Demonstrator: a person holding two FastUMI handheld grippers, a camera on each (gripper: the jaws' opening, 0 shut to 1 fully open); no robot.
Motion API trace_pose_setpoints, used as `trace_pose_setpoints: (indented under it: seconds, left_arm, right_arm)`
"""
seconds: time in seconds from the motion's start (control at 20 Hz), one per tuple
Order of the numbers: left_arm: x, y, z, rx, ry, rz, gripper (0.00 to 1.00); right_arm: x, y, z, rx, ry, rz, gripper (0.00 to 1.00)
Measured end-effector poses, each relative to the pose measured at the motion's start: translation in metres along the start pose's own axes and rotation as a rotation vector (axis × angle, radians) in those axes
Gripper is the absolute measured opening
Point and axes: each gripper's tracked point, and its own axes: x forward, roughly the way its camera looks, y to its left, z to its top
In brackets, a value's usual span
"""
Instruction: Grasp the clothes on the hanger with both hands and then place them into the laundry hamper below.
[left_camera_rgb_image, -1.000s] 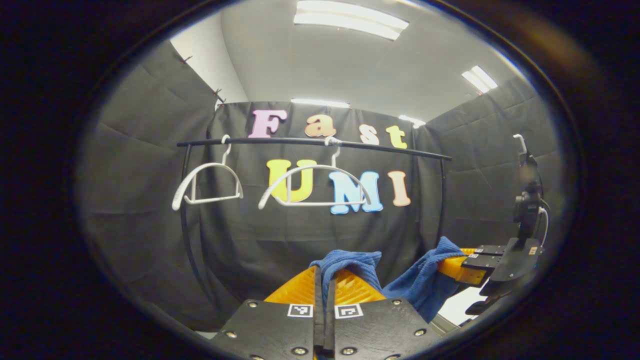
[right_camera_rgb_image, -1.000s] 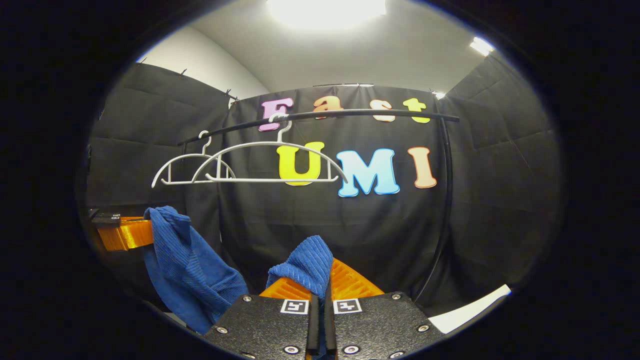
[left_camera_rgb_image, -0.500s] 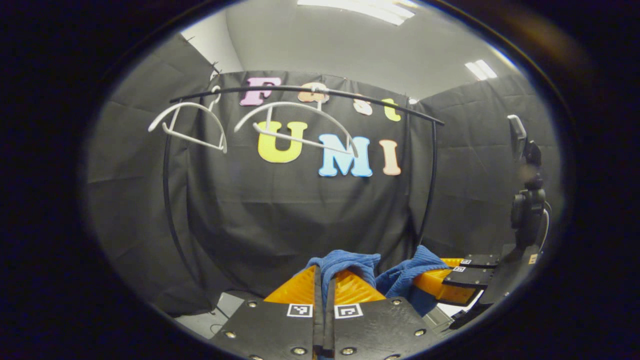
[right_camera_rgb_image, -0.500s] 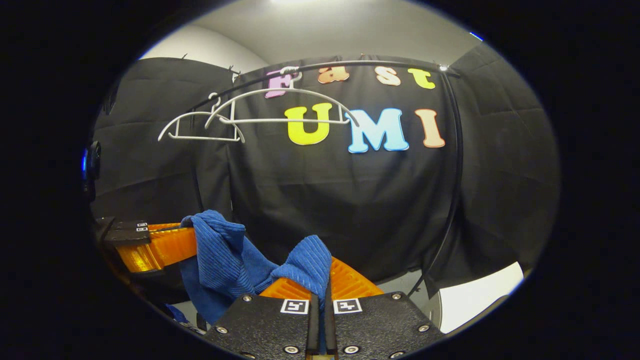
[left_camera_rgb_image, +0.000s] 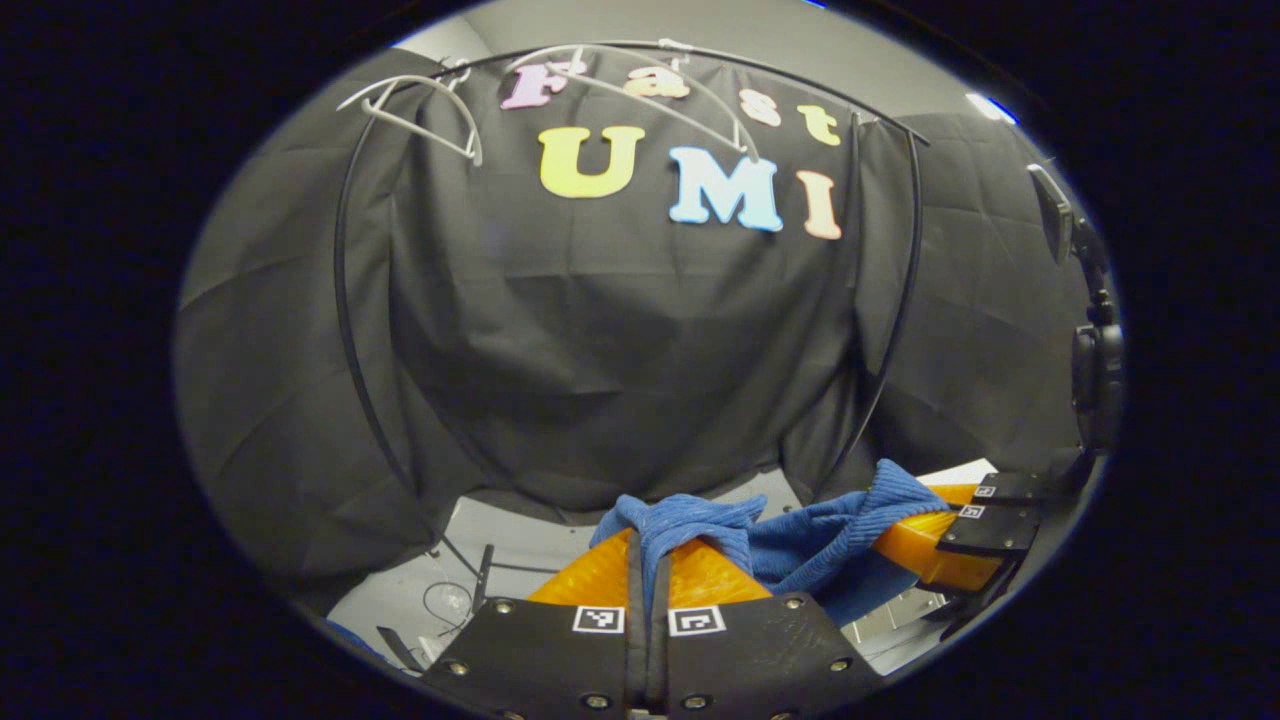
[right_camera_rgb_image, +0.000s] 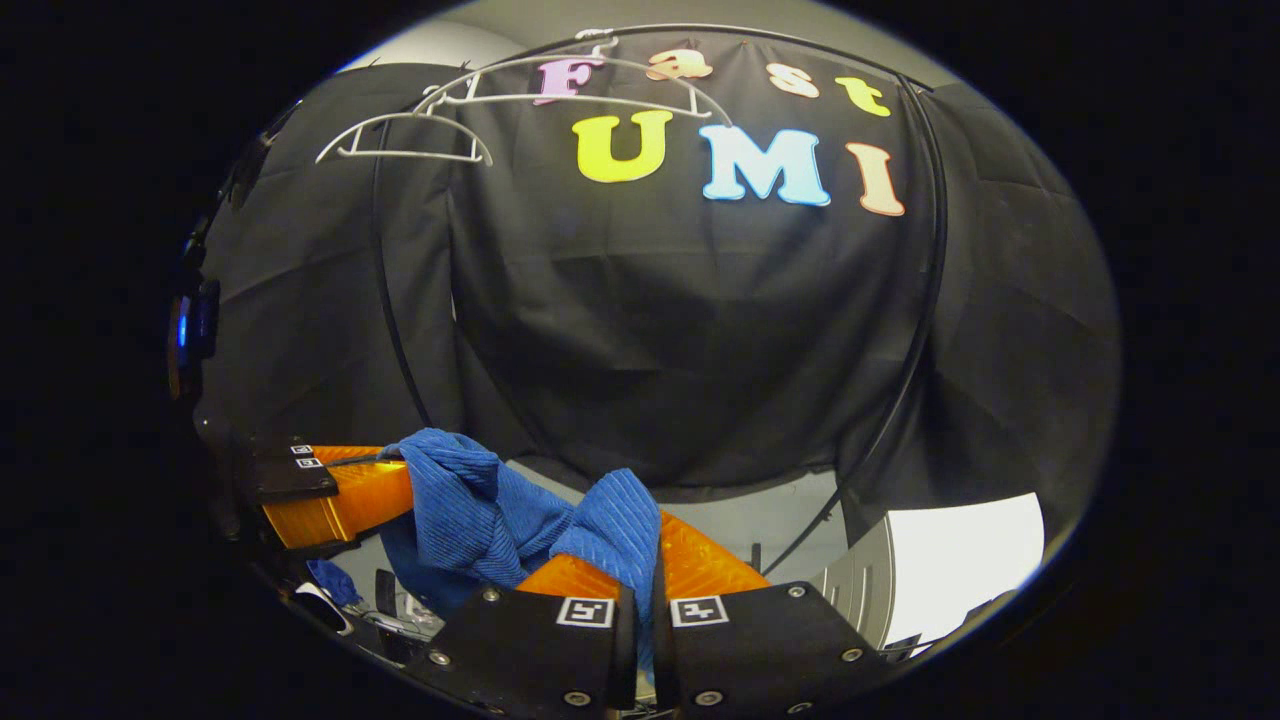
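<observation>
A blue ribbed garment (left_camera_rgb_image: 800, 540) stretches between the two grippers, off the hangers. My left gripper (left_camera_rgb_image: 647, 560) is shut on one bunched end of it, at the bottom of the left gripper view. My right gripper (right_camera_rgb_image: 640, 555) is shut on the other end (right_camera_rgb_image: 615, 525) in the right gripper view. Each view also catches the other gripper to the side: the right gripper (left_camera_rgb_image: 950, 535) in the left gripper view, the left gripper (right_camera_rgb_image: 340, 490) in the right gripper view. Two bare white hangers (left_camera_rgb_image: 420, 95) (left_camera_rgb_image: 650, 85) hang on the black rail (left_camera_rgb_image: 760, 65) high above. The hamper is hidden below.
The black rack's curved uprights (left_camera_rgb_image: 345, 320) (left_camera_rgb_image: 900, 300) stand to either side against the black cloth wall. Grey floor (left_camera_rgb_image: 520, 560) with a thin cable lies beneath. A white surface (right_camera_rgb_image: 960, 550) sits low on the right in the right gripper view.
Both grippers have dropped lower with the blue garment, so the rail and hangers have risen toward the top of both views. More floor has come into sight.
</observation>
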Motion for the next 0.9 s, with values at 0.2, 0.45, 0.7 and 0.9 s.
trace_pose_setpoints:
  seconds: [0.2,0.45,0.7,0.9]
  left_arm:
    - [0.021,0.003,-0.056,0.026,0.145,0.02,0.01]
    - [0.034,0.018,-0.113,0.051,0.31,0.056,0.01]
    - [0.026,0.027,-0.139,0.036,0.349,0.067,0.23]
    - [0.02,0.031,-0.1,0.086,0.257,0.08,0.96]
  right_arm:
    - [0.018,0.0,-0.041,-0.004,0.113,0.005,0.1]
    - [0.022,0.003,-0.087,-0.03,0.217,-0.004,0.15]
    - [0.017,0.004,-0.096,-0.056,0.227,0.008,0.55]
    - [0.008,0.011,-0.103,-0.039,0.226,-0.002,0.94]
